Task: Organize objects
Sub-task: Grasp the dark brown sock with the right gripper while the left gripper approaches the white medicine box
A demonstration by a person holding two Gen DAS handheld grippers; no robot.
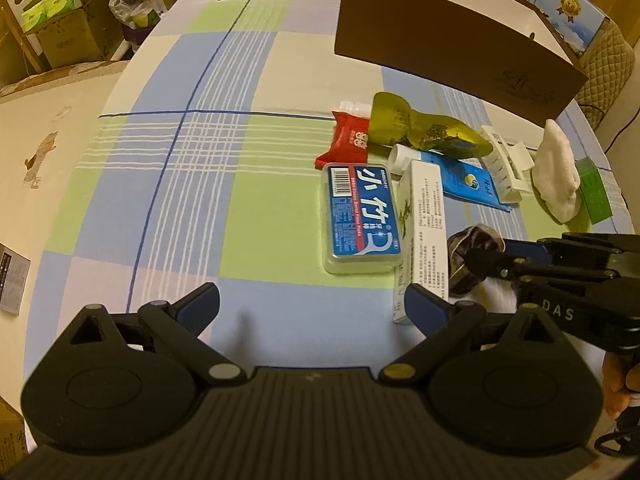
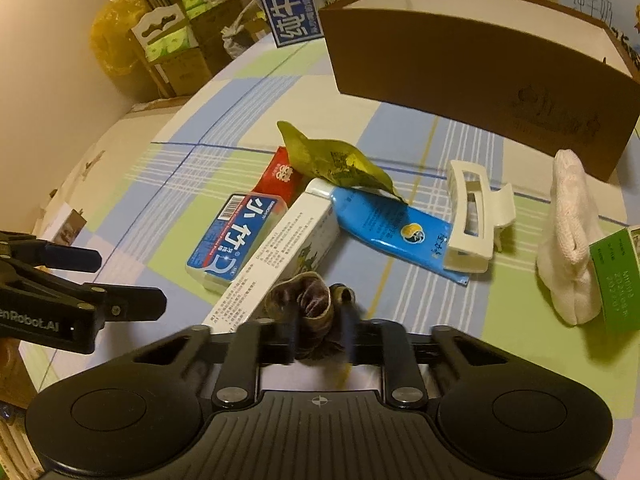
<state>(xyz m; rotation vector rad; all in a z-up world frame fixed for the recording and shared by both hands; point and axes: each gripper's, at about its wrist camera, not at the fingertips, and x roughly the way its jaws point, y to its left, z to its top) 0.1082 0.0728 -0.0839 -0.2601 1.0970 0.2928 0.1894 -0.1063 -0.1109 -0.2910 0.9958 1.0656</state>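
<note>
A pile of small items lies on the checked tablecloth [image 1: 240, 208]. My right gripper [image 2: 320, 332] is shut on a dark purple scrunchie [image 2: 312, 304], which also shows in the left wrist view [image 1: 468, 256]. My left gripper [image 1: 312, 304] is open and empty, just in front of a blue floss-pick case [image 1: 362, 212] and a white carton [image 1: 424, 240]. The case [image 2: 228, 240] and carton [image 2: 276, 256] lie left of the scrunchie. A blue tube [image 2: 384, 228], a green pouch [image 2: 336, 156], a red packet [image 2: 280, 176], a white hair claw [image 2: 472, 216] and a white sock [image 2: 568, 240] lie beyond.
An open brown cardboard box [image 2: 460, 68] stands at the back of the table, also in the left wrist view [image 1: 440, 48]. A green box [image 2: 620, 276] lies at the right edge. Blue milk cartons [image 2: 288, 0] stand behind. Stacked boxes fill the room at the left.
</note>
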